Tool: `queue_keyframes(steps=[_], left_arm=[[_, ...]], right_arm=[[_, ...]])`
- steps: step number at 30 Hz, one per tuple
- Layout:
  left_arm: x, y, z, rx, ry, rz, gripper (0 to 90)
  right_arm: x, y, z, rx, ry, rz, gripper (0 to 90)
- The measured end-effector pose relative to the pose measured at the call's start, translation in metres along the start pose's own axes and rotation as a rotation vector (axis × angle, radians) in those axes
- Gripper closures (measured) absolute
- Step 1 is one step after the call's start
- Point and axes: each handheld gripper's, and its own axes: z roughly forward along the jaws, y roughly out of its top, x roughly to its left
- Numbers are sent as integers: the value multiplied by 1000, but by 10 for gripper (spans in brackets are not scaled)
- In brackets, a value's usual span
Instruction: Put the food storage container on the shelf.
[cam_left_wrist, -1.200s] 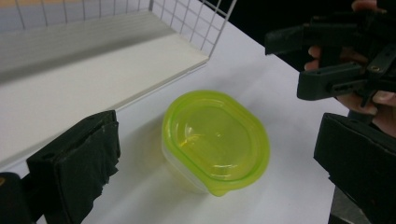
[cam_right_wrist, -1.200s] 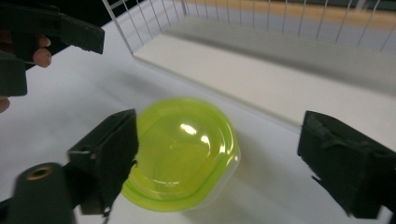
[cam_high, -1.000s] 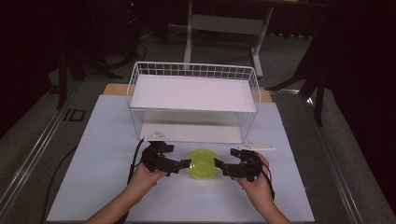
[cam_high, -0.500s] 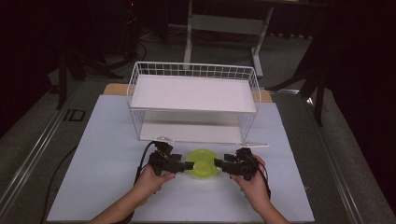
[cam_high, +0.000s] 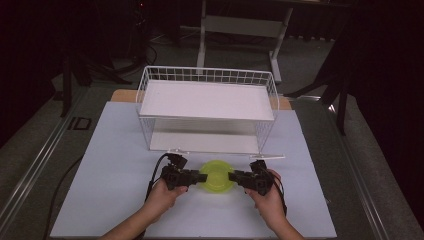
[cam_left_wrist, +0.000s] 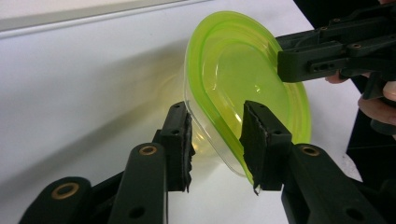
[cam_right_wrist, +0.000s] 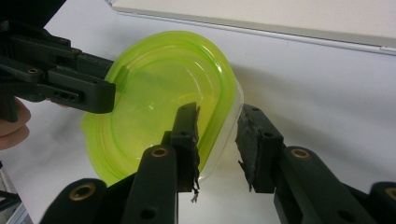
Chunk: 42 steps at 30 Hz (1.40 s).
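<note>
A clear tub with a lime-green lid (cam_high: 216, 176) lies on the white table top (cam_high: 115, 165), in front of the wire rack. My left gripper (cam_high: 202, 176) comes at its left rim. In the left gripper view its jaws have just been closing on that rim (cam_left_wrist: 224, 93), one pad on the clear wall and one on the lid. My right gripper (cam_high: 231, 176) straddles the opposite rim. Its jaws have also been closing: in the right gripper view one pad lies on the lid (cam_right_wrist: 159, 93), while a thin gap shows between the other pad and the wall.
A white wire rack (cam_high: 207, 100) with two shelves stands just beyond the tub. Its front feet are close behind both grippers. A cable (cam_high: 155, 170) trails from the left gripper. Dark floor and stands surround the table.
Both grippers' jaws have narrowed around the tub's rims. The left hand has sunk slightly toward the table. The tub has stayed in place.
</note>
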Motion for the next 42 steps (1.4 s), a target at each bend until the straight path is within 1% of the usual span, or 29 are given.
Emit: queue_keyframes(steps=[2, 5, 6, 9, 11, 12, 14, 15, 17, 18, 19, 20, 22, 24, 27, 31, 35, 38, 41, 42], left_arm=[[-1, 0, 0, 1, -8, -6, 663], [-3, -1, -1, 10, -2, -2, 676], [-4, -1, -2, 13, 1, -7, 683], [-7, -2, -3, 18, 8, -4, 713], [-10, -3, -4, 23, 19, -14, 729], [-11, -3, -5, 25, 24, -8, 735], [-13, -4, -6, 29, 30, -24, 748], [-15, -4, -7, 33, 35, -24, 755], [-19, -6, -9, 40, 53, -11, 769], [-22, -7, -9, 43, 78, 7, 785], [-23, -8, -10, 42, 82, 6, 795], [-22, -8, -10, 40, 76, -5, 797], [-20, -8, -13, 28, 74, -13, 803], [-20, -7, -16, 11, 75, -15, 807], [-20, -2, -22, -16, 78, -6, 809], [-21, 6, -33, -50, 86, 5, 811], [-21, 15, -42, -100, 104, 22, 814], [-20, 19, -46, -125, 112, 23, 815], [-15, 22, -49, -145, 121, 26, 815], [-13, 22, -48, -145, 124, 21, 815]], right_arm=[[0, -1, 0, -1, 2, 4, 698], [2, -1, -2, 3, 2, -1, 710], [3, -1, -3, 5, 3, 1, 713], [2, -3, -6, 12, 43, 29, 737], [4, -4, -7, 15, 51, 34, 745], [5, -5, -8, 18, 49, 33, 749], [8, -6, -10, 19, 47, 46, 760], [9, -7, -10, 20, 47, 54, 766], [12, -8, -12, 21, 39, 57, 783], [13, -8, -13, 19, 34, 59, 801], [15, -8, -13, 19, 27, 46, 805], [17, -8, -13, 20, 15, 31, 805], [19, -8, -13, 19, 19, 35, 806], [21, -6, -13, 9, 17, 27, 806], [24, 0, -15, -8, 21, 18, 807], [29, 11, -17, -32, 22, -5, 807], [33, 23, -18, -65, 23, -17, 807], [35, 32, -16, -82, 21, -16, 806], [35, 38, -12, -90, 20, -13, 805], [35, 40, -10, -91, 18, -13, 805]])
